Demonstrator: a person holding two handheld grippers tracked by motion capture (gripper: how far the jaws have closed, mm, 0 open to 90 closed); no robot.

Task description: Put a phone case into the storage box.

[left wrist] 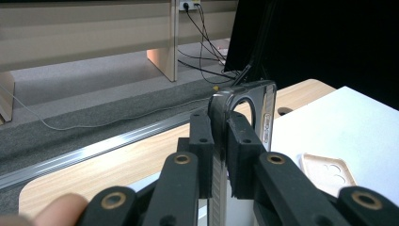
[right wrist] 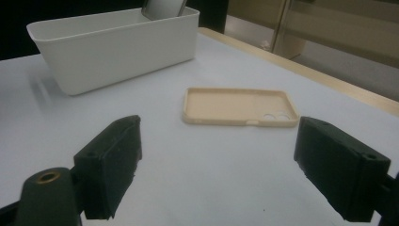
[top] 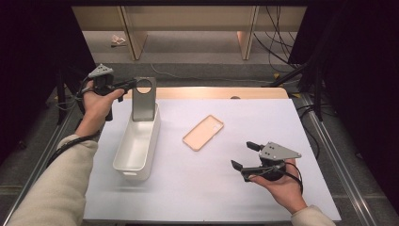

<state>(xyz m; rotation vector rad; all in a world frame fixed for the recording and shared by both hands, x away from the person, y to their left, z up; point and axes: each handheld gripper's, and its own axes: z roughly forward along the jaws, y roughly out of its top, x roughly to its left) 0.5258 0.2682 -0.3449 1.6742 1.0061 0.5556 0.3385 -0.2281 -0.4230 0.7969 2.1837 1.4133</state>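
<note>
A grey phone case with a round camera hole stands upright, its lower end inside the far end of a white bin. My left gripper is shut on the case's upper left edge. In the left gripper view the pads clamp the grey case edge-on. A beige phone case lies hollow side up mid-table. My right gripper hovers open at the front right and points at the beige case, with nothing between its jaws. The bin shows beyond it.
A white mat covers the table, with a wooden strip along its far edge. Metal rails run down both sides. Cables and wooden shelf legs lie on the floor beyond.
</note>
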